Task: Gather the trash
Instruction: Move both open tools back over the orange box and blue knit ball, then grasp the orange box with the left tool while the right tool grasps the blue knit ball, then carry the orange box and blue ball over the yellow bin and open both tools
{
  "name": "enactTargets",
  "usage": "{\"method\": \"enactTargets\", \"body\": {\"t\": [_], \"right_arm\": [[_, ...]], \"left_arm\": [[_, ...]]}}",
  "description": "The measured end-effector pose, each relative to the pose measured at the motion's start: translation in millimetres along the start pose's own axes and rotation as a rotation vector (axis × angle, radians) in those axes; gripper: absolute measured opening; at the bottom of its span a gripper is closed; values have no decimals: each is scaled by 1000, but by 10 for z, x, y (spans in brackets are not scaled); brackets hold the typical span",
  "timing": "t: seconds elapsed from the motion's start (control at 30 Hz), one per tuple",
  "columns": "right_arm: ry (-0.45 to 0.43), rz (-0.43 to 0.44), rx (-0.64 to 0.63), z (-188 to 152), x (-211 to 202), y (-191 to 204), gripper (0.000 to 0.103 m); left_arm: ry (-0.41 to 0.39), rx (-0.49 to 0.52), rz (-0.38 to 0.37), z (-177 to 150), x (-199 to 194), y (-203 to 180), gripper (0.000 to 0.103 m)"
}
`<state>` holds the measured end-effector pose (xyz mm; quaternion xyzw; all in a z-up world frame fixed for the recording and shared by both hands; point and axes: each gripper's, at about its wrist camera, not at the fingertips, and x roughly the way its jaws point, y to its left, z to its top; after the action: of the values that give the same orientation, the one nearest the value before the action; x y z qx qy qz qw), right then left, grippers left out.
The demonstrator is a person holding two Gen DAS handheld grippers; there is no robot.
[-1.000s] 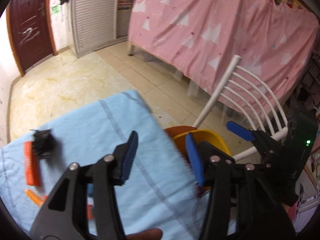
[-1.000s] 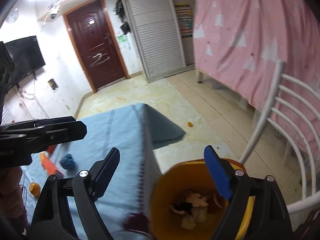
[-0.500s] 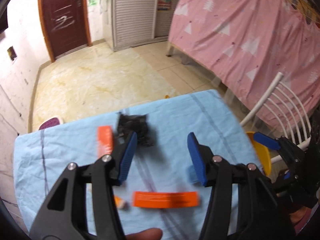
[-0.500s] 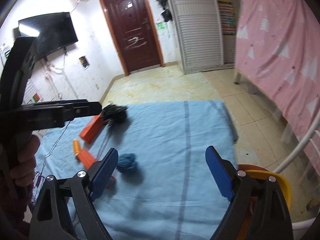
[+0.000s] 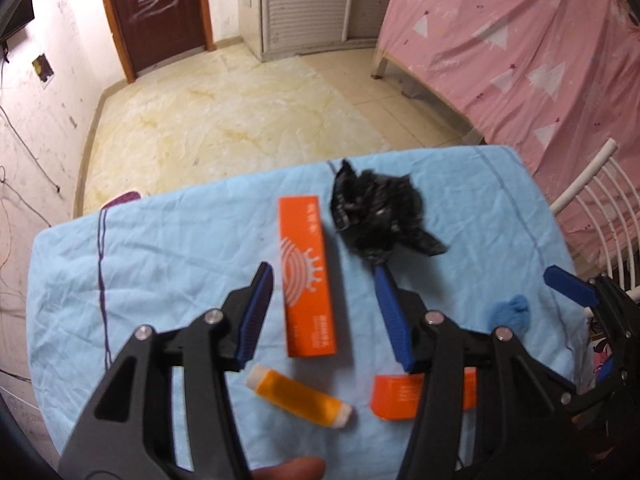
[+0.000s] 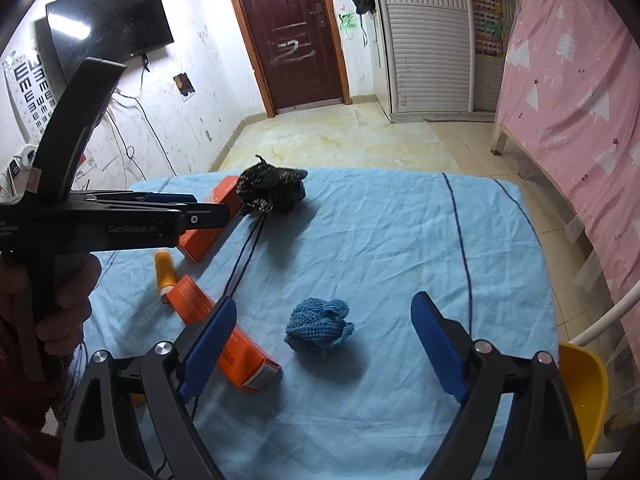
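Wrinkled matt cloth (image 6: 400,240) covers the table; blue knitted ball (image 6: 319,330), glossy orange cardboard box (image 5: 306,276).

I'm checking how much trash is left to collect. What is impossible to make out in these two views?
- Yellow bin: right wrist view, contents hidden by its wall and the frame edge.
- Short orange box: left wrist view, partly behind the left tool.
- Box print: too small to read.

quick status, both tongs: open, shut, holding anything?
Left tongs: open, empty, hovering above the long orange box.
Right tongs: open, empty, hovering above the blue knitted ball.
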<state>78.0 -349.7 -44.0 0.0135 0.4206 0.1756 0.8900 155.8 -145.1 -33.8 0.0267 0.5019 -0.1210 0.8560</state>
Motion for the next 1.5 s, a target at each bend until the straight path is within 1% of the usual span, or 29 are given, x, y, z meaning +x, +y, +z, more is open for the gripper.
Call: {"method": "enactTargets", "body": {"t": [0.07, 0.1, 0.17, 0.23, 0.3, 0.37, 0.4, 0.43, 0.47, 0.53, 0.57, 0.63, 0.8, 1.03, 1.27, 1.5], "right_arm": [[2, -12, -7, -8, 31, 28, 82], [2, -15, -7, -9, 45, 34, 80], [7, -15, -1, -11, 65, 0, 74], [13, -15, 5, -21, 82, -28, 64], [24, -17, 4, -34, 113, -33, 59], [31, -15, 3, -57, 148, -17, 50], [34, -13, 3, -66, 161, -21, 41], [35, -13, 4, -64, 174, -26, 31], [38, -15, 3, -72, 187, -28, 28], [40, -9, -5, -85, 199, -10, 23], [37, -8, -6, -97, 201, 4, 21], [27, -18, -11, -102, 186, 25, 21], [-9, -15, -3, -133, 51, 29, 21], [-63, -13, 19, -154, -224, -78, 21], [-121, -30, 53, -189, -531, -284, 21], [-177, -71, 129, -330, -853, -694, 21]], "left_arm": [[10, 4, 1, 0, 46, -1, 50], [14, 7, 2, 0, 69, -4, 50], [23, 12, 2, -4, 107, -10, 50], [27, 12, 6, 0, 134, -24, 50], [27, 15, 13, 5, 155, -23, 50], [19, 25, 34, -2, 159, -51, 43], [14, 30, 45, -7, 157, -60, 41], [9, 31, 51, -20, 160, -59, 34], [3, 32, 61, -27, 157, -62, 26], [-5, 34, 62, -48, 146, -70, 22], [-10, 37, 74, -59, 138, -82, 22], [-13, 35, 82, -83, 128, -93, 22], [-27, 26, 76, -97, 9, -118, 22], [-87, 37, 67, -124, -320, -200, 22], [-125, 83, 48, -122, -544, -486, 22], [-142, 147, 5, -105, -619, -994, 22]]}}
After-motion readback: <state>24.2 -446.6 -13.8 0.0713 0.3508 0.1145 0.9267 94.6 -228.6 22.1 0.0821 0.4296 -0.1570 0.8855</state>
